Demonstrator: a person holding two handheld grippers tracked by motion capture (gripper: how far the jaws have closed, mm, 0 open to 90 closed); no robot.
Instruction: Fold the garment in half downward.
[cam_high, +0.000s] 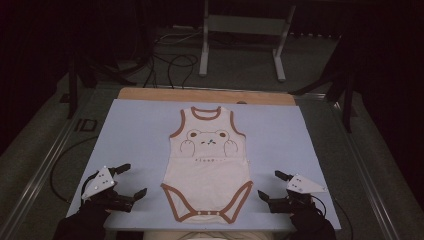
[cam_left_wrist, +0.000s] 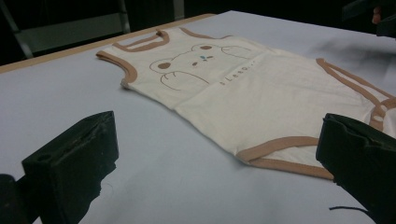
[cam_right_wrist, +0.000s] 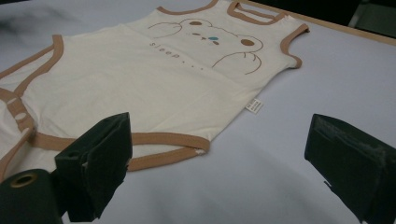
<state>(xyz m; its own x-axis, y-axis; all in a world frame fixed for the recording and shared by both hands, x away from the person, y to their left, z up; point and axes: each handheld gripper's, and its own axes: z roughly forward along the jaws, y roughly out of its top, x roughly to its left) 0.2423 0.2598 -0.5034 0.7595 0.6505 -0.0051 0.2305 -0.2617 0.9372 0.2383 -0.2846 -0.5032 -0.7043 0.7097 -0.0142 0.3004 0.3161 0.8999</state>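
Resting on the blue mat (cam_high: 135, 130) at the near left, the left gripper (cam_high: 131, 181) has its jaws spread apart with nothing between them. Just to its right the cream bodysuit (cam_high: 209, 165) lies flat in the mat's middle, bear print up, neck toward the far edge, brown-trimmed leg openings toward the person. Beside its other leg opening sits the right gripper (cam_high: 267, 184), jaws likewise wide and empty, near the cloth but not touching it.
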